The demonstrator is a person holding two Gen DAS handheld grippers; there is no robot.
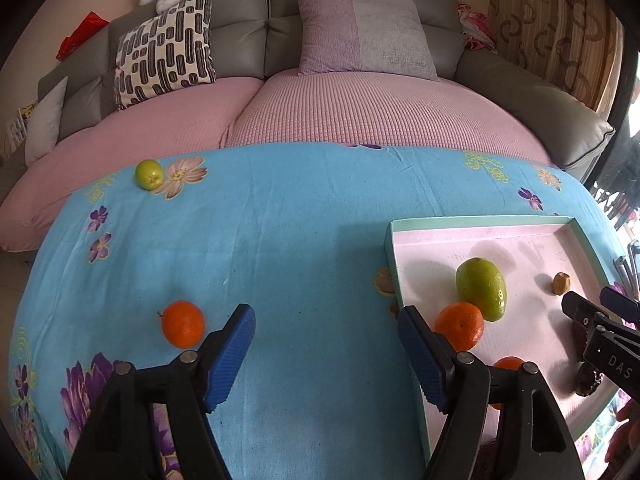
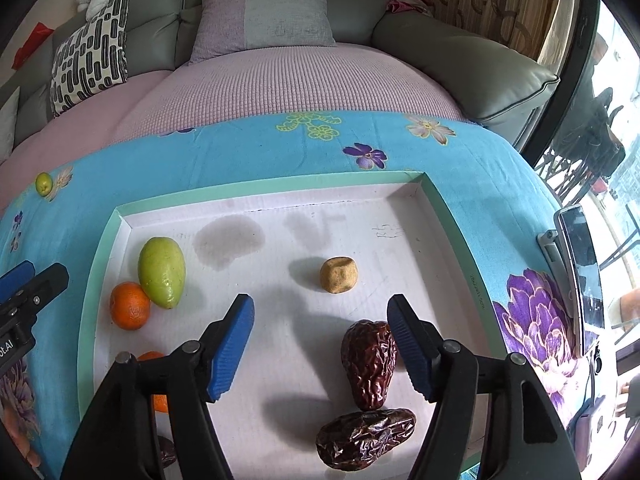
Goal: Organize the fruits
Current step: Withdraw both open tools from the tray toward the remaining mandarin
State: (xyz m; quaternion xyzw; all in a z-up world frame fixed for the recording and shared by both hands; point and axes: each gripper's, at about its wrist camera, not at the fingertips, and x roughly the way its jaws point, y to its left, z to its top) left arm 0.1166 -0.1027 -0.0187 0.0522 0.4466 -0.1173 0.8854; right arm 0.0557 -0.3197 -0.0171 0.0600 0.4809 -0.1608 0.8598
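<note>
Both the left gripper [image 1: 326,354] and right gripper [image 2: 320,346] have black frames, silver rivets, ribbed blue fingers [image 2: 232,350] and white lettering.

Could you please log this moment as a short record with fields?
surface: blue floral cloth
tray: shallow box on the cloth
in tray: green fruit, orange, tan fruit, two dates
outside tray: orange, small green fruit
left gripper: open, empty
right gripper: open, over tray

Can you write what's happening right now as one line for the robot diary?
left gripper: open, empty | right gripper: open over tray | orange and small green fruit on cloth, outside tray
</note>
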